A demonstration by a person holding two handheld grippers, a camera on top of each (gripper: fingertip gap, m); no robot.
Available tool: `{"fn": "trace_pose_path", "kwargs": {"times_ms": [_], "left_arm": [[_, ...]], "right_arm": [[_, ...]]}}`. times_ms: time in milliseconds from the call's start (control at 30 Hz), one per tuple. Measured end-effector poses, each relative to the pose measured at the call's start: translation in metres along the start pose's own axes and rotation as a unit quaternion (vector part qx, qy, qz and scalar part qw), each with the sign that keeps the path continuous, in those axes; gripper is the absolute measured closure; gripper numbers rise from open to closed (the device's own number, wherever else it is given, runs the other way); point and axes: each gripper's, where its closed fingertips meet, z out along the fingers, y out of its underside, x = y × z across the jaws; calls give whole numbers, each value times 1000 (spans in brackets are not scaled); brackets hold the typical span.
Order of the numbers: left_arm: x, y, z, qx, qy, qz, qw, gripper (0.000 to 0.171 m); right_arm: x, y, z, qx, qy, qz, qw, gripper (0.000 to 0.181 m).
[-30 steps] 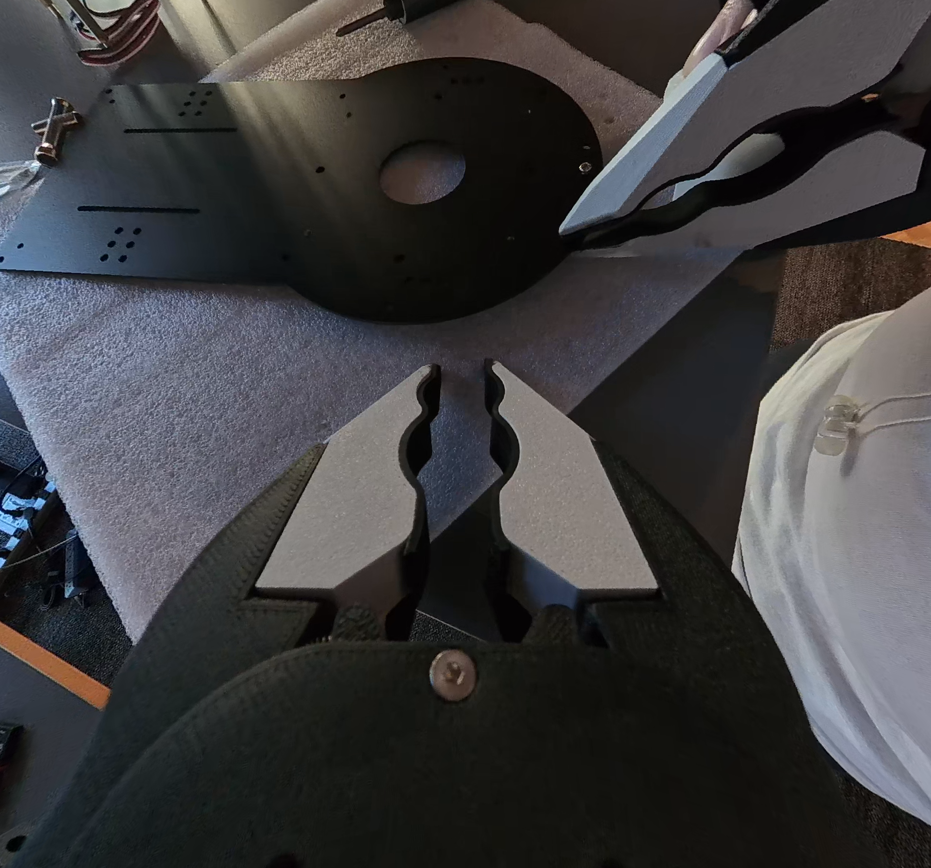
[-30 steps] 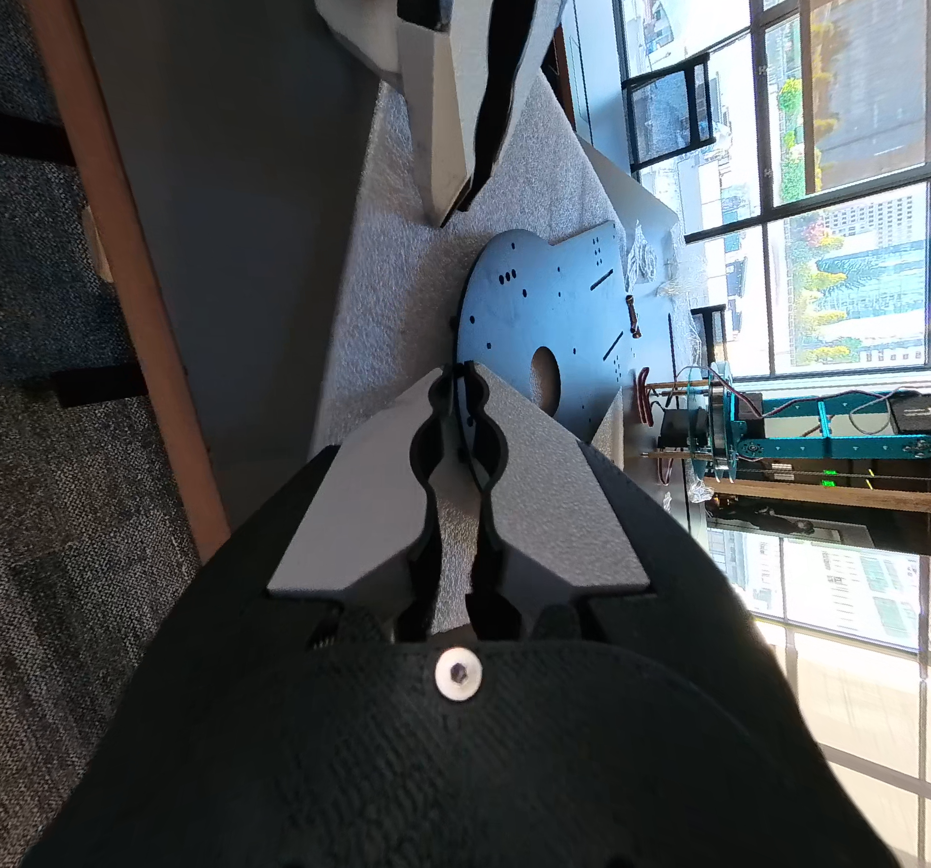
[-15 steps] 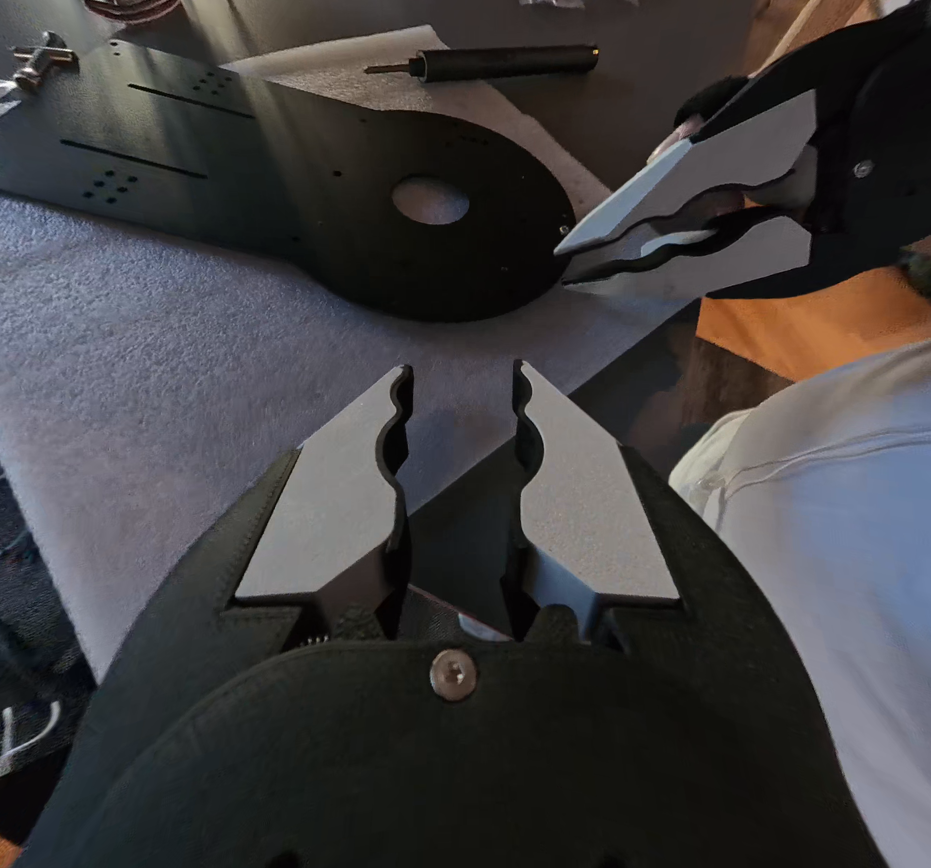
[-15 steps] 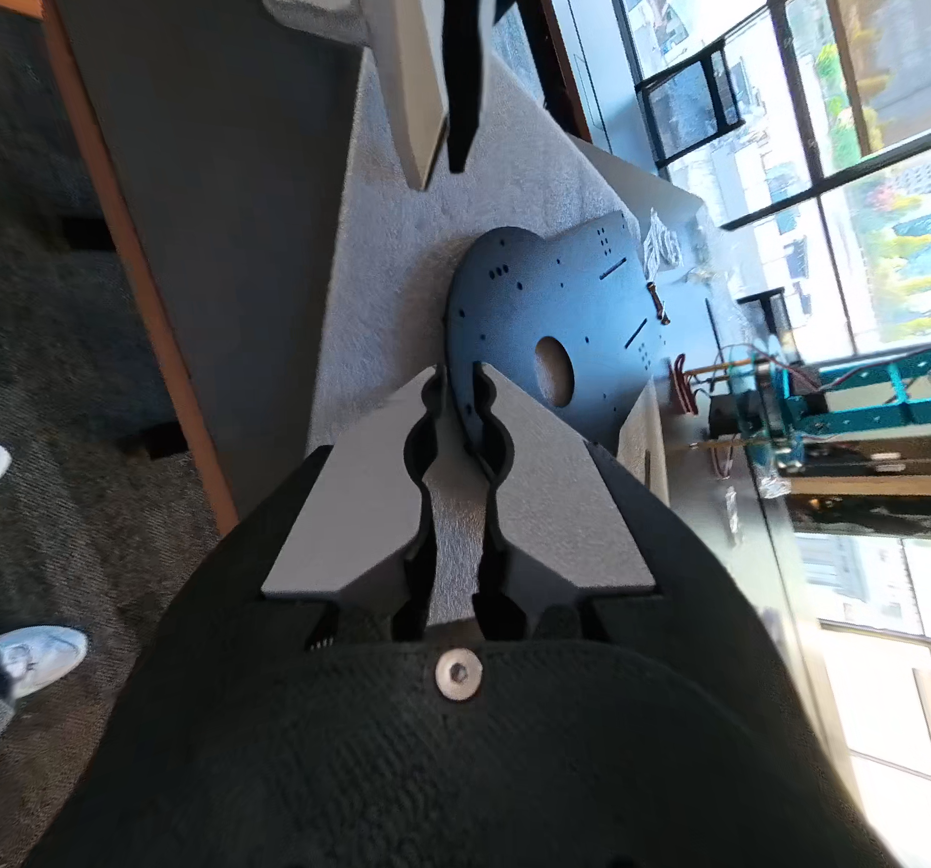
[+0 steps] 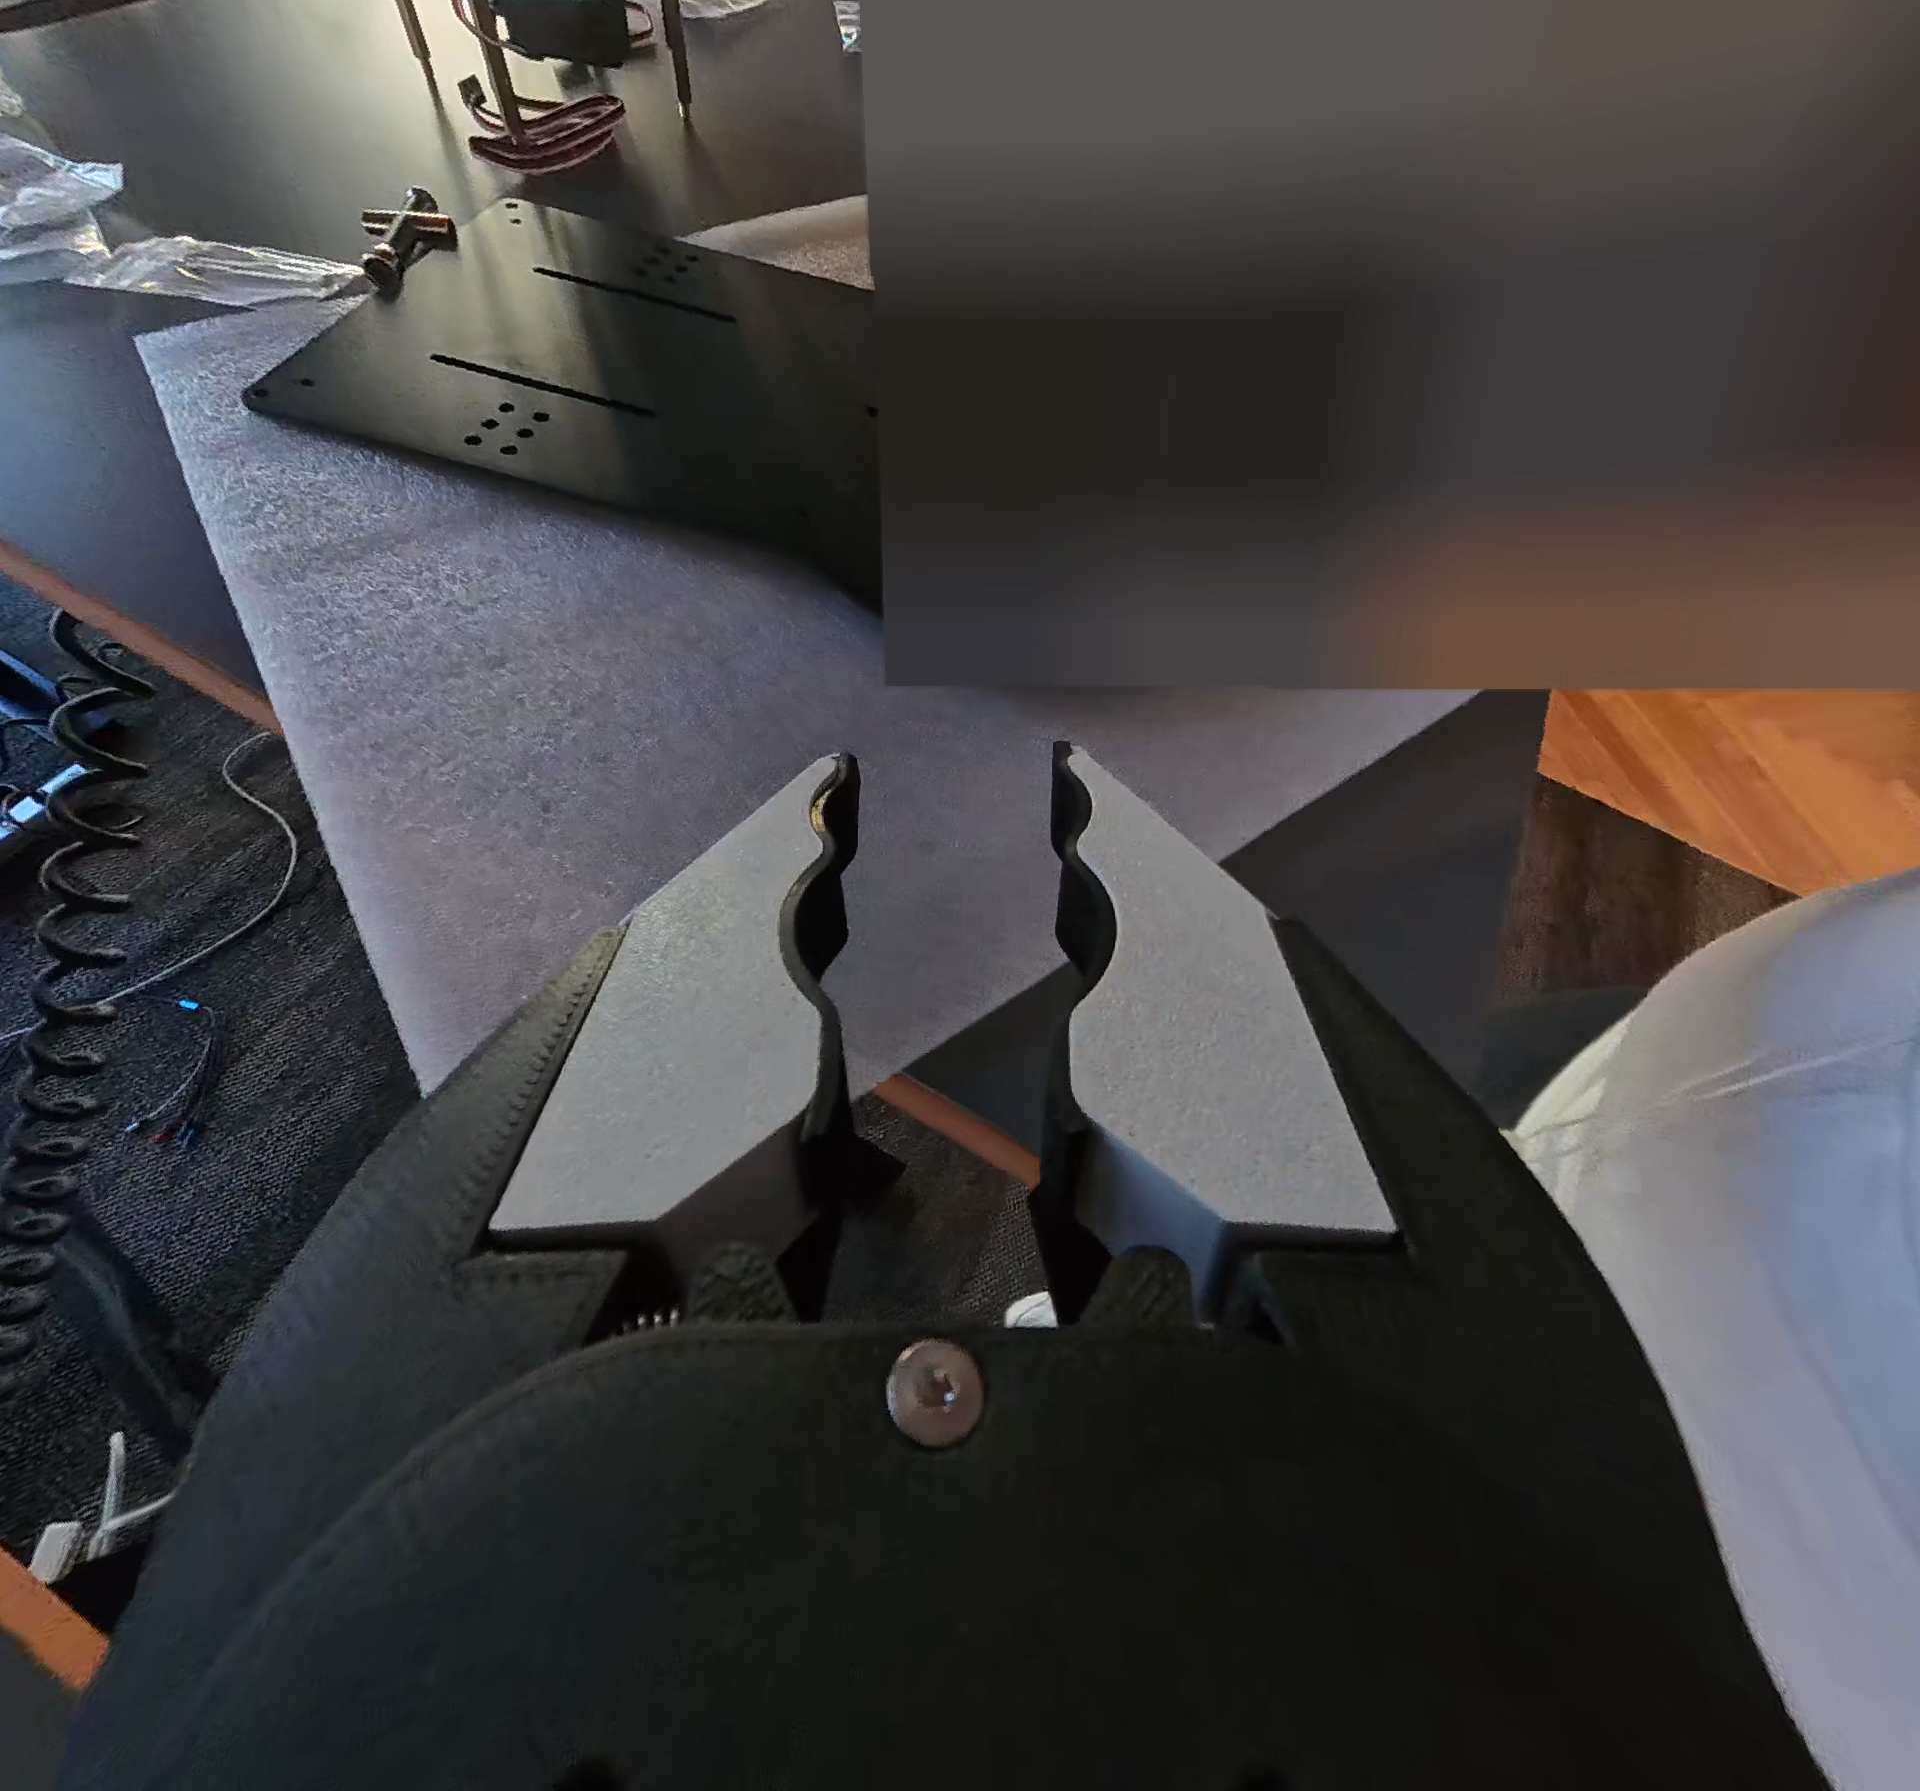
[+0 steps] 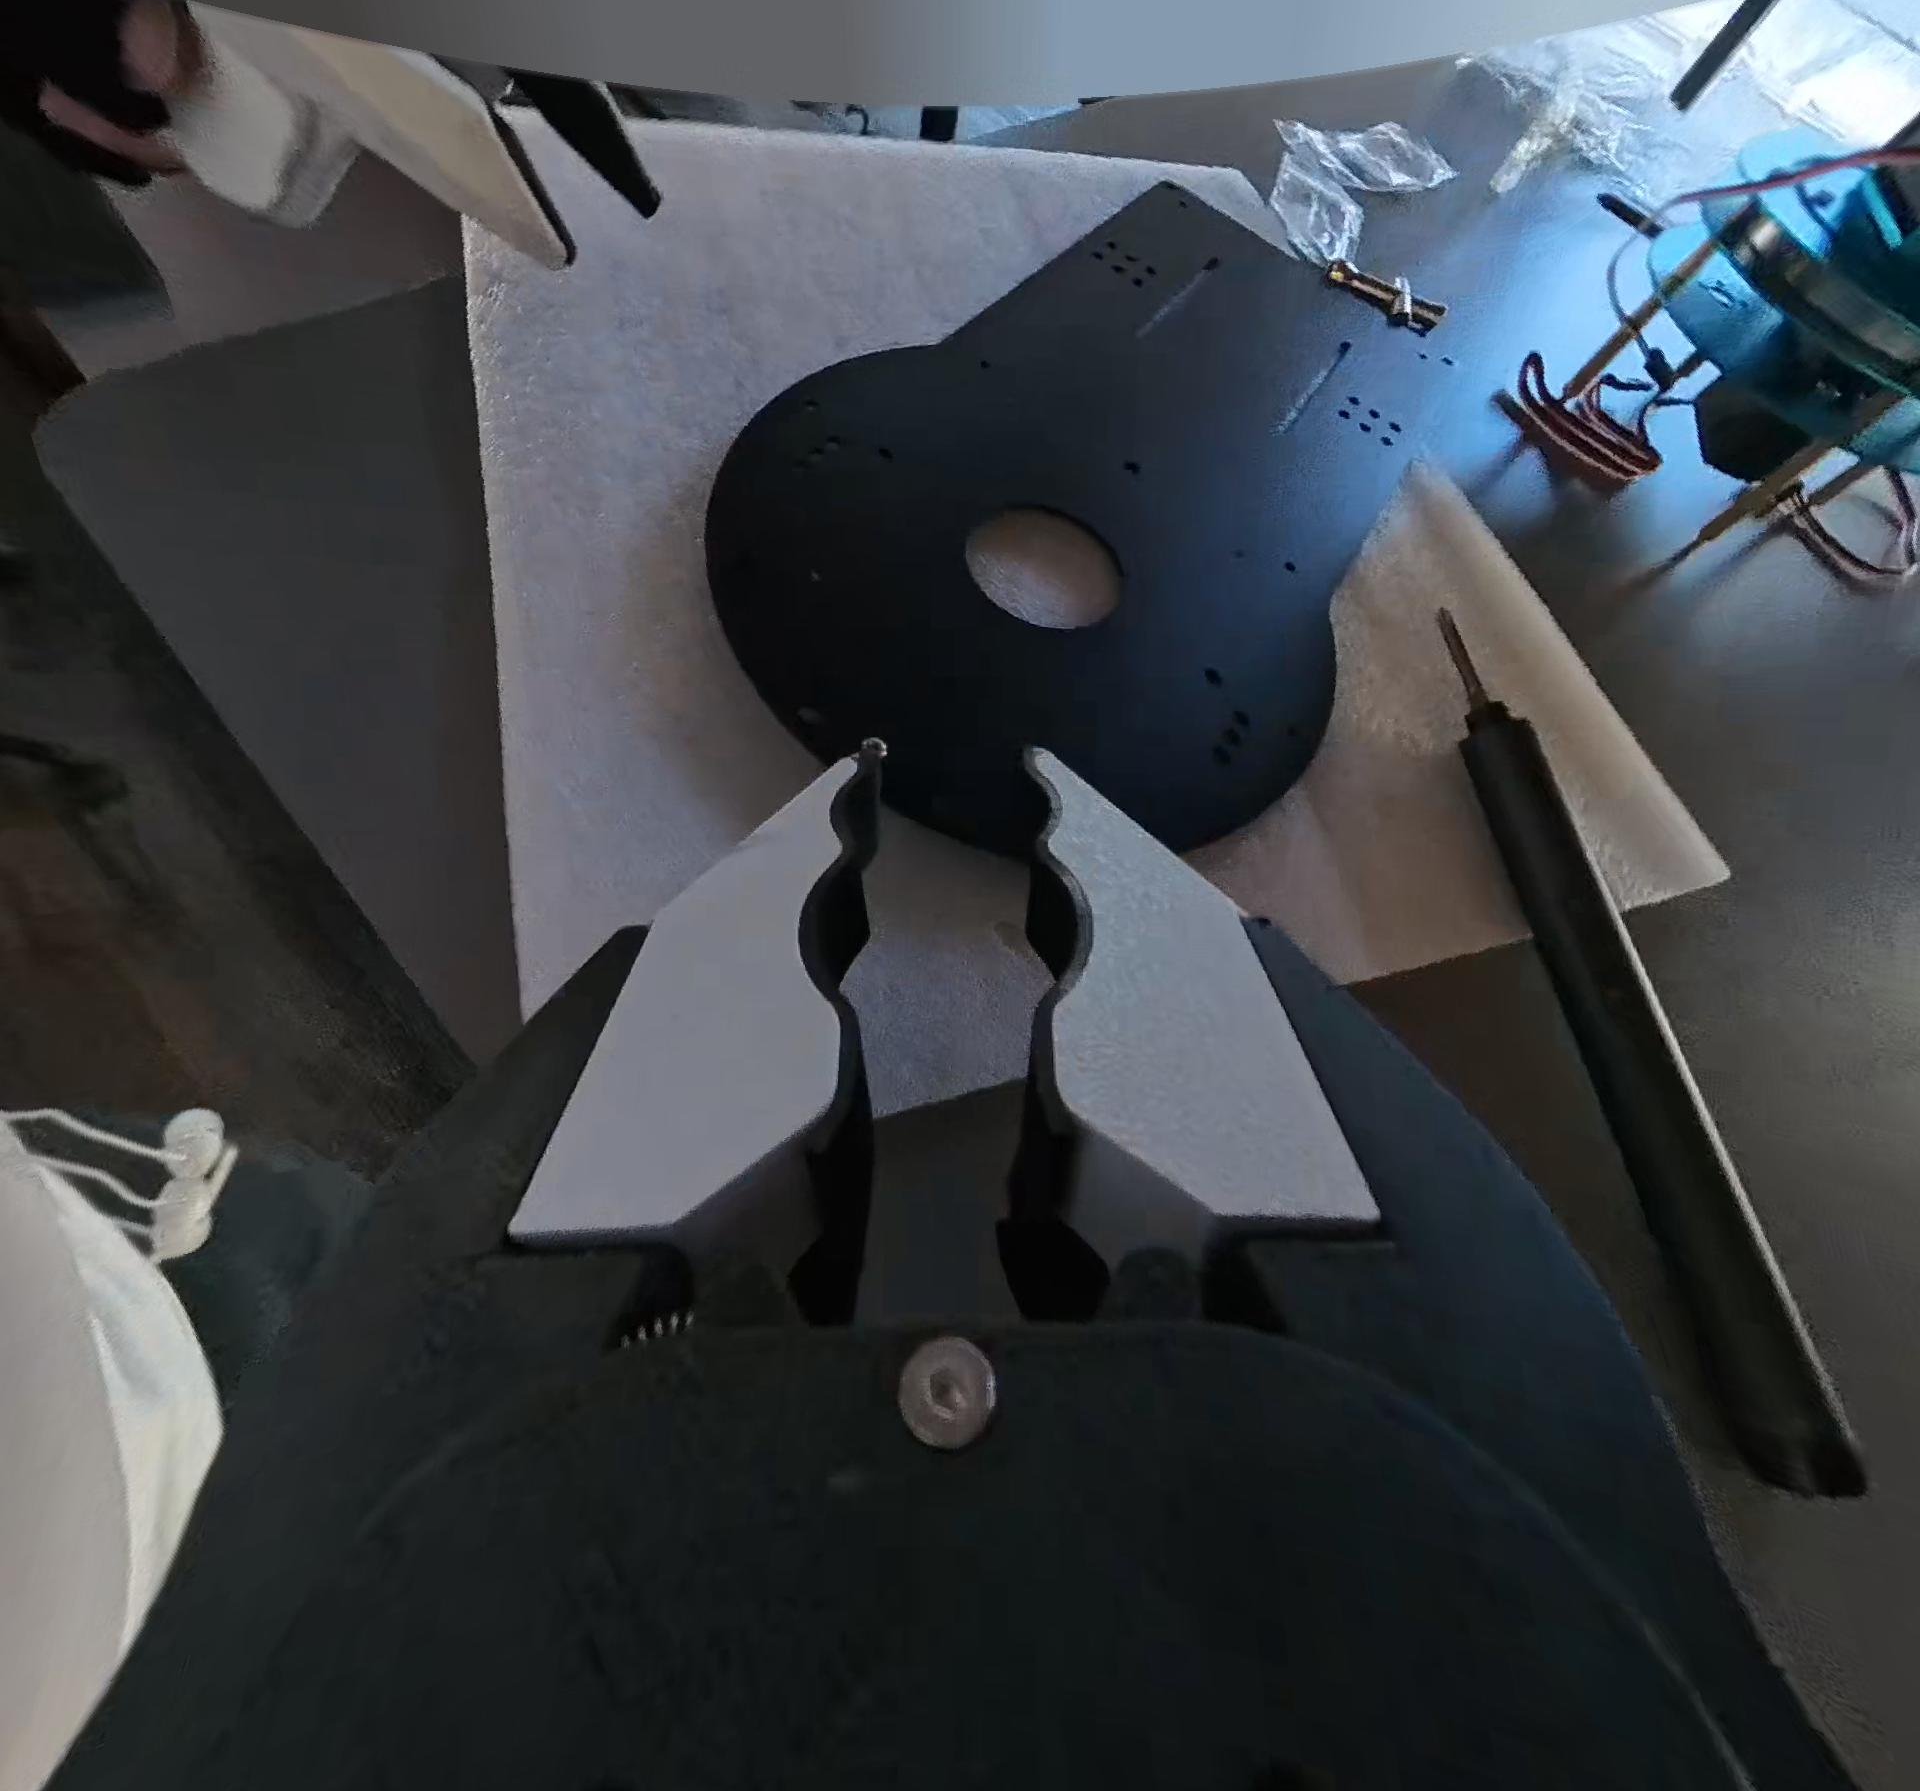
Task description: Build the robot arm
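Black metal plate (image 6: 1023,588), flat and drilled with a round hole and rows of small ones, lying on a pale foam sheet (image 6: 665,453) just ahead of the right gripper (image 6: 953,754), rounded end nearest the tips. Gaping apart, that gripper, clamping nothing, hovering over the plate's near rim (touching or not, cannot tell); a tiny screw-like bit (image 6: 873,749) perched at the tip of its left-hand finger. Lying to its right, partly on the foam and partly on the grey table (image 6: 1766,806), a slim black screwdriver (image 6: 1621,1035), bit pointing away. Beyond the plate's squared far end, a small brass fitting (image 6: 1387,295), crumpled clear bags (image 6: 1340,167) and a teal mechanical assembly (image 6: 1808,287) trailing red wires. Left gripper (image 5: 953,770) also standing wide apart and gripping nothing, hanging over the foam's near corner, well short of the plate (image 5: 582,370), which is sitting ahead and to its left. Showing again in the right wrist view, far off at upper left (image 6: 597,214).
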Motion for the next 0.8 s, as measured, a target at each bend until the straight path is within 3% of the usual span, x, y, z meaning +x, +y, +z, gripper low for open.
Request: {"fn": "trace_pose_path", "kwargs": {"times_ms": [233, 400, 533, 800], "left_arm": [[3, -6, 11, -1, 35, 16, 999, 136], [23, -10, 33, -17, 67, 95, 993, 129], [33, -1, 50, -40, 47, 142, 988, 119], [36, -5, 56, -12, 30, 137, 990, 120]], "right_arm": [[9, 2, -6, 11, 12, 26, 1000, 153], [-17, -13, 0, 38, 0, -80, 996, 146], [-29, -18, 16, 27, 37, -178, 983, 146], [-33, -19, 24, 15, 28, -172, 985, 154]]}}
